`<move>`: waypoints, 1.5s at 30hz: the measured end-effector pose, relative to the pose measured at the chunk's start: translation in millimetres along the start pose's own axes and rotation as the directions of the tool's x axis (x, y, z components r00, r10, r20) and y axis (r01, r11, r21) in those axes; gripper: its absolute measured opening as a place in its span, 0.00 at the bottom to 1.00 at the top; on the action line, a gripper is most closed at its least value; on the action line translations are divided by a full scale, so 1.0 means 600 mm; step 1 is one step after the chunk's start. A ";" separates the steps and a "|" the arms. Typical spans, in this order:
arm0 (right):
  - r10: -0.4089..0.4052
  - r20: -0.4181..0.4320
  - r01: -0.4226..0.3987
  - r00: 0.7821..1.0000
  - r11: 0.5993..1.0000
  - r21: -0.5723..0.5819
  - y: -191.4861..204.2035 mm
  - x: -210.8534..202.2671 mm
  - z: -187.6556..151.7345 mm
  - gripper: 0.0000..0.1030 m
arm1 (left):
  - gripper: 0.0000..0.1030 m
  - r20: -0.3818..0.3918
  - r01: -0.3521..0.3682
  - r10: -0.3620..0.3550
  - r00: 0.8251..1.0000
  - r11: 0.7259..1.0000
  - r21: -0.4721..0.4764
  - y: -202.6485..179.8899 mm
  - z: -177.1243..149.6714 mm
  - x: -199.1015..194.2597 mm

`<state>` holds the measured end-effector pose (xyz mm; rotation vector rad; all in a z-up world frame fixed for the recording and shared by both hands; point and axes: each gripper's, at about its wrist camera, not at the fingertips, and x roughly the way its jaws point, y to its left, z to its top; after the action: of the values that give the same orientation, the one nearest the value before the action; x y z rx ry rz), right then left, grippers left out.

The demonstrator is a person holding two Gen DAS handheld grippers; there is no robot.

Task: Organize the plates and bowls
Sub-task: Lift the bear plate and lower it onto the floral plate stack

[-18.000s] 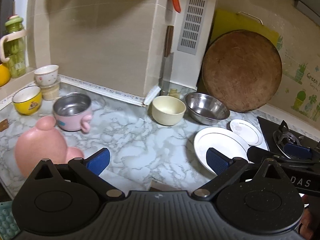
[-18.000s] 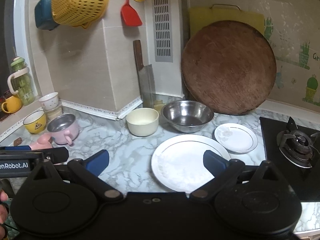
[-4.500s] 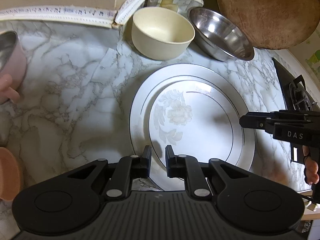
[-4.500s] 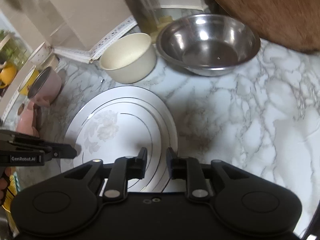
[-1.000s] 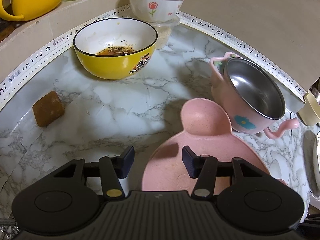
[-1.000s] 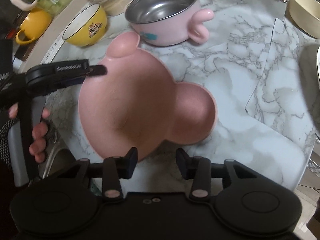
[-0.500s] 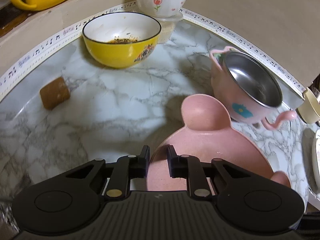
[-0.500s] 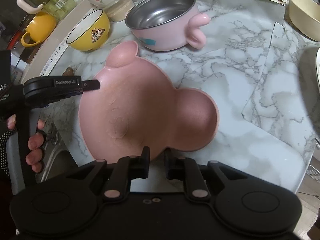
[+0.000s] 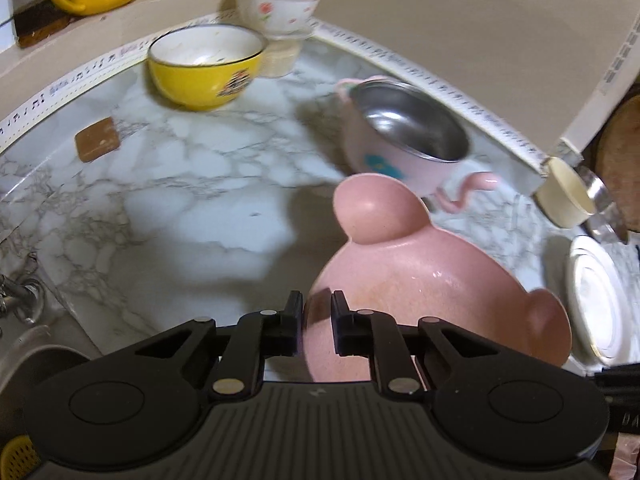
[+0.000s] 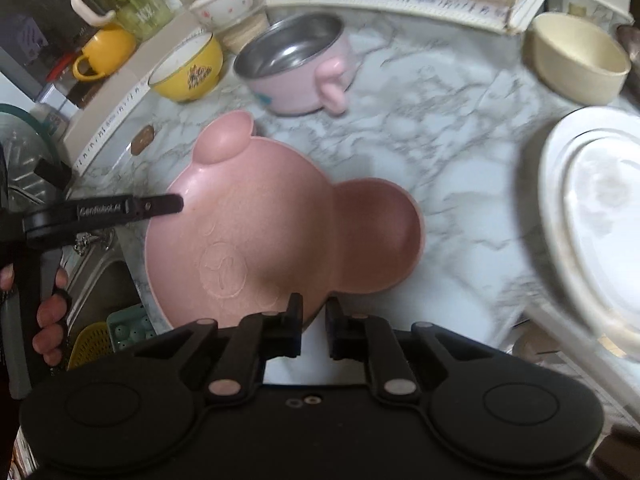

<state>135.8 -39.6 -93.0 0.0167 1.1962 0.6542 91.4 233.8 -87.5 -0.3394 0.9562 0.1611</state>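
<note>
A pink bear-shaped plate (image 9: 420, 276) (image 10: 280, 232) is lifted a little above the marble counter. My left gripper (image 9: 313, 312) is shut on its left rim; it also shows in the right wrist view (image 10: 176, 202). My right gripper (image 10: 310, 316) is shut on its near rim. The stacked white plates (image 9: 596, 300) (image 10: 596, 208) lie to the right. A pink steel-lined bowl (image 9: 404, 136) (image 10: 296, 64) stands just behind the pink plate.
A yellow bowl (image 9: 204, 64) (image 10: 188, 68), a flowered white bowl (image 9: 276, 4) and a cream bowl (image 10: 580, 60) stand along the back wall. A brown block (image 9: 97, 144) lies on the counter. A sink (image 10: 100, 280) lies at the left edge.
Both grippers stay shut on the pink plate. The plate has risen off the counter and shifted right, toward the white plates.
</note>
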 end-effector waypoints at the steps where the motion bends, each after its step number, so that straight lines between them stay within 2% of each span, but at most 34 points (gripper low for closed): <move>1: 0.002 0.008 -0.002 1.000 1.000 0.001 -0.010 -0.010 0.000 0.11 | 0.14 0.008 0.007 -0.007 1.000 1.000 0.002 -0.012 -0.002 -0.006; 13: -0.010 0.108 0.007 0.994 1.000 0.026 -0.151 -0.142 0.020 0.08 | 0.14 0.043 0.129 -0.132 0.990 0.989 0.066 -0.178 -0.008 -0.030; 18: -0.022 0.141 0.014 0.990 0.998 0.057 -0.217 -0.183 0.028 0.07 | 0.14 0.030 0.187 -0.190 0.981 0.979 0.084 -0.243 -0.008 -0.021; 25: -0.065 0.166 0.051 0.984 0.995 0.087 -0.303 -0.220 0.035 0.06 | 0.14 0.000 0.230 -0.232 0.973 0.966 0.122 -0.330 -0.009 0.010; 35: -0.122 0.163 0.098 0.979 0.984 0.150 -0.418 -0.225 0.047 0.06 | 0.14 -0.037 0.223 -0.220 0.975 0.957 0.184 -0.433 -0.017 0.057; 45: -0.121 0.148 0.104 0.981 0.987 0.119 -0.460 -0.197 0.057 0.06 | 0.14 -0.049 0.171 -0.164 0.985 0.967 0.190 -0.463 -0.027 0.092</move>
<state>268.1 -310.5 -74.3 0.0908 1.0733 0.4779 188.9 -32.5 -82.7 -0.2418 0.9625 -0.0925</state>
